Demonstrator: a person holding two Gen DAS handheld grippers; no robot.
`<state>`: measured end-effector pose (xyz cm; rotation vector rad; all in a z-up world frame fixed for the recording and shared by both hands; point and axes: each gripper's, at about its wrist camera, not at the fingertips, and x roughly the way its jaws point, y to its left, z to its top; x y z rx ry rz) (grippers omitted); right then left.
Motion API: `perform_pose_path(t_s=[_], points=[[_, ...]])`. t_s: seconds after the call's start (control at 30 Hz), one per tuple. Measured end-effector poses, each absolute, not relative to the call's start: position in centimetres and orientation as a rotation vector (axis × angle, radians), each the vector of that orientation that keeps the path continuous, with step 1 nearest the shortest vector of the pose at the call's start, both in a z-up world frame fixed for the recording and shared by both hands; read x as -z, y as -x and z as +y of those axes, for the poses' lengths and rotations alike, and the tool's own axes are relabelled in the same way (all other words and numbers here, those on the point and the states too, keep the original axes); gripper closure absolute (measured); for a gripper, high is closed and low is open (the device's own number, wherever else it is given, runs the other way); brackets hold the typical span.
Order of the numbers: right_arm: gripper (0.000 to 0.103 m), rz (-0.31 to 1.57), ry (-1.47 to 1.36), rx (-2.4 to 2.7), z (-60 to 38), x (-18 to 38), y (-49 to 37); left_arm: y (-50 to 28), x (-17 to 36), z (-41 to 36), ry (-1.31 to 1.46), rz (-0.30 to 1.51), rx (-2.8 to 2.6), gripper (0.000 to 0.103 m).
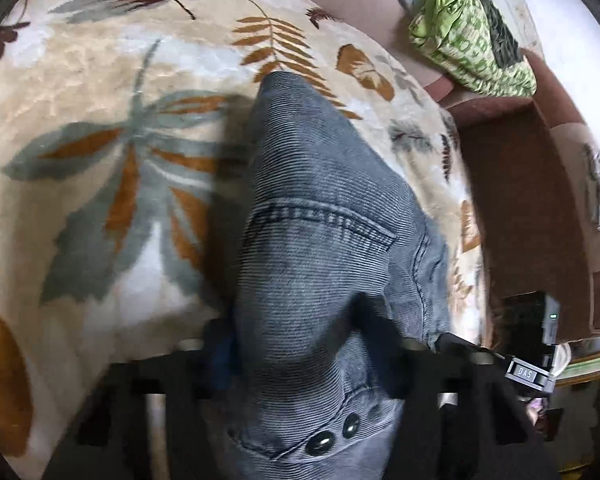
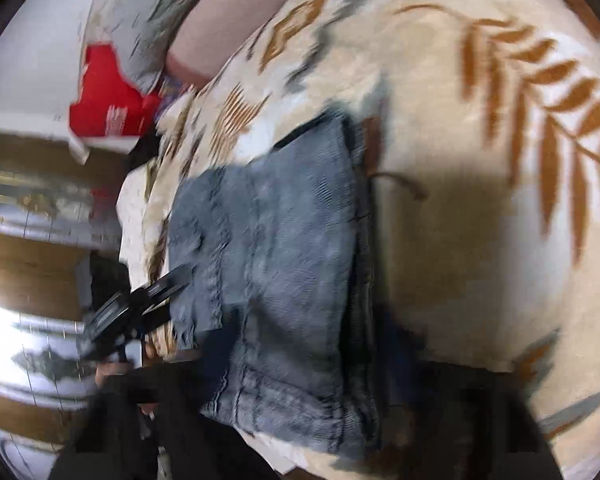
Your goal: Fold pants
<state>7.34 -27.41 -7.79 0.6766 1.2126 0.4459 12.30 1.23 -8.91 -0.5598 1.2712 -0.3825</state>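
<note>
- The pants [image 1: 320, 240], grey-blue corduroy, are lying on the blanket [image 1: 100, 80] in the middle of both views, reaching from the lower edge up toward the centre.
- In the right wrist view the pants [image 2: 284, 248] are showing stacked layers along their right edge, so they are looking partly folded; a further fold is probably remaining.
- The left gripper [image 1: 300, 364] is pinching the cloth near the waist snaps, jaws narrowed on it.
- The right gripper [image 2: 300, 412] is closing on the near end of the stack, cloth between its fingers.
- The blanket, cream with leaf prints, is covering a bed.
- A green pillow [image 1: 472, 36] is sitting at upper right of the left view.
- A red box [image 2: 108, 96] is showing at upper left of the right view, and patterned floor [image 2: 28, 344] at its lower left.
</note>
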Motion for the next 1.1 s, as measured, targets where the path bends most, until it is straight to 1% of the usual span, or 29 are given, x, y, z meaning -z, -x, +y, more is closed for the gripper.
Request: perform_pose_path(t_s=[0.03, 0.1, 0.13, 0.17, 0.23, 0.27, 0.3, 0.33, 0.37, 0.4, 0.57, 0.7, 0.83, 0.97, 1.1], points=[[0.062, 1.213, -0.644, -0.434, -26.9, 7.7, -7.3, -12.2, 8.9, 1.2, 0.537, 1.270, 0.376, 0.062], [0.064, 1.218, -0.608, -0.425, -26.3, 7.9, -7.5, -12.1, 8.8, 0.9, 0.506, 1.264, 0.371, 0.062], [0.064, 1.218, -0.645, -0.415, -26.7, 8.3, -7.7, -12.1, 8.8, 1.1, 0.502, 1.266, 0.370, 0.059], [0.059, 1.215, -0.679, -0.406, -27.2, 8.6, -7.8, -12.1, 8.9, 1.0, 0.501, 1.265, 0.367, 0.058], [0.058, 1.214, -0.694, -0.409, -27.4, 8.9, -7.8, -12.0, 8.7, 1.0, 0.486, 1.262, 0.367, 0.058], [0.061, 1.206, -0.665, -0.409, -27.1, 8.6, -7.7, -11.9, 8.6, 0.9, 0.471, 1.256, 0.368, 0.063], [0.072, 1.199, -0.640, -0.413, -27.0, 8.2, -7.5, -11.7, 8.3, 0.9, 0.451, 1.250, 0.374, 0.066], [0.077, 1.187, -0.608, -0.422, -26.5, 7.5, -7.2, -11.5, 7.8, 0.8, 0.424, 1.237, 0.377, 0.074], [0.081, 1.178, -0.587, -0.424, -26.1, 6.9, -7.0, -11.4, 7.3, 0.6, 0.403, 1.225, 0.377, 0.079], [0.082, 1.158, -0.559, -0.428, -25.6, 5.9, -6.9, -11.2, 6.7, 0.6, 0.393, 1.212, 0.378, 0.081], [0.083, 1.067, -0.489, -0.470, -23.2, 1.1, -7.3, -11.0, 2.1, 1.5, 0.313, 1.090, 0.369, 0.082], [0.083, 0.997, -0.456, -0.518, -20.6, -2.4, -9.2, -12.2, -1.9, 4.6, 0.305, 0.987, 0.349, 0.082], [0.083, 0.943, -0.418, -0.556, -17.0, -5.4, -12.1, -14.1, -4.0, 7.6, 0.301, 0.931, 0.316, 0.082], [0.083, 0.934, -0.404, -0.562, -14.3, -5.9, -14.5, -16.2, -4.0, 9.3, 0.297, 0.918, 0.297, 0.082], [0.083, 0.959, -0.422, -0.550, -13.8, -4.1, -16.1, -18.1, -1.4, 9.4, 0.286, 0.948, 0.284, 0.081]])
